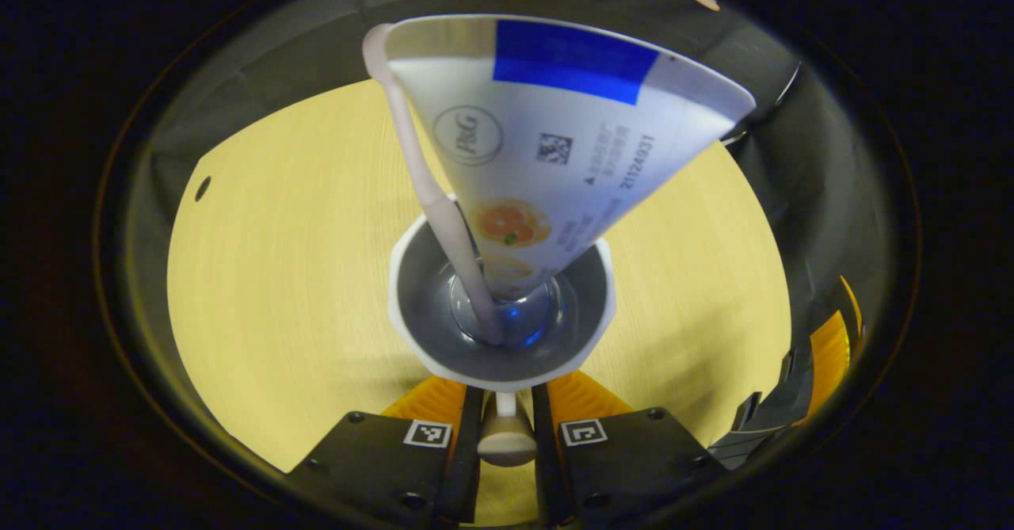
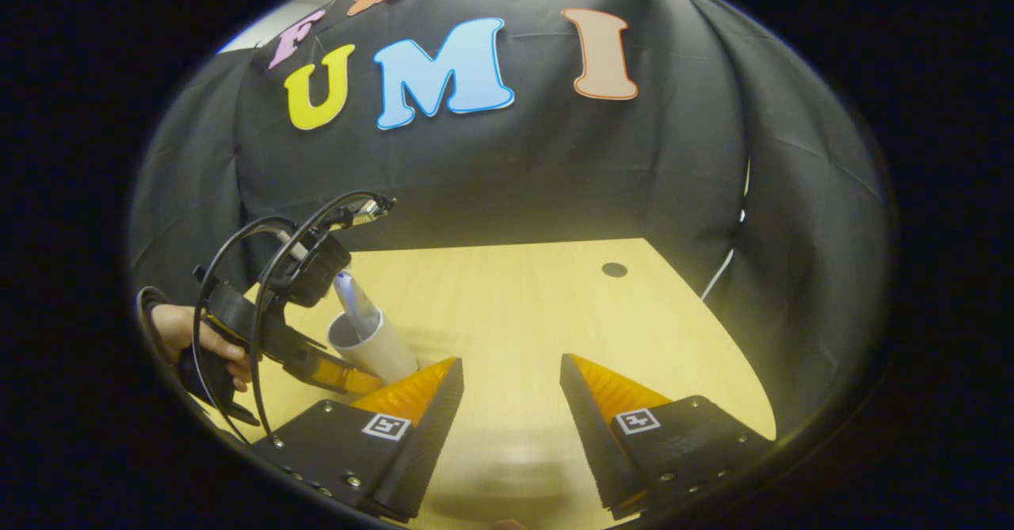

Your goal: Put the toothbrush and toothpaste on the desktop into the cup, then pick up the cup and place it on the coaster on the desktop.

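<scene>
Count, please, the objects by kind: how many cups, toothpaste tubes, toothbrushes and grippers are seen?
White faceted plastic cup: 1
White toothpaste tube with blue band, standing in the cup: 1
Pale pink toothbrush, standing in the cup: 1
Handheld two-finger grippers: 2, left gripper shut on the cup's handle, right gripper open
Total: 5

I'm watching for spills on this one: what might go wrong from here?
1. The toothpaste and toothbrush stand tall and lean out over the cup rim, so a jerk may tip them out.
2. The left gripper holds only the cup's handle in narrow jaws; the loaded cup might swing or slip.
3. The right gripper sits open close beside the cup and may bump it.
</scene>
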A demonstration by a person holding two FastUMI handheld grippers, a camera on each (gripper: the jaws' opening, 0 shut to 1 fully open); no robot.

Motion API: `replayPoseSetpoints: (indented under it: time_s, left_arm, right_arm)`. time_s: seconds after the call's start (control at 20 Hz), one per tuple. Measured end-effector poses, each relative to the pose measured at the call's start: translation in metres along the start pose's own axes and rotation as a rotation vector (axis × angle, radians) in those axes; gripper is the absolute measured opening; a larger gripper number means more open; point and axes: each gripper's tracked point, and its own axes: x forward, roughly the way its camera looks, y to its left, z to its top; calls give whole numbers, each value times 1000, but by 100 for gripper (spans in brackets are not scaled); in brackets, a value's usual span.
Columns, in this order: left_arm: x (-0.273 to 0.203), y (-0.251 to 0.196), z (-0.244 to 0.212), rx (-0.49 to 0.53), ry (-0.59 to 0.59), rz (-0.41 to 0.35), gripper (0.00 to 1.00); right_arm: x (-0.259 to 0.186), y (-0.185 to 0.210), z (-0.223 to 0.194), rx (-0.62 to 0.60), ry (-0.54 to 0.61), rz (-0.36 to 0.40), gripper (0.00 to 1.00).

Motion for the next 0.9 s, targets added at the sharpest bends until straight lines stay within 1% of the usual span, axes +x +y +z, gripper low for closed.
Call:
replayPoseSetpoints:
  time_s: [0.3, 0.35, 0.7, 0.9]
  left_arm:
    - [9, -9, -4, 13, 29, 2, 35]
    - [9, -10, -3, 19, 28, 9, 36]
    - [12, -11, -3, 38, 36, 35, 35]
    - [12, -17, -5, 46, 38, 22, 36]
  right_arm:
    - [-3, -12, -7, 21, 9, -14, 79]
    - [-3, -14, -8, 23, 9, -15, 79]
    - [-5, -25, -10, 37, 7, -18, 79]
    - [-6, -27, -10, 44, 3, -12, 79]
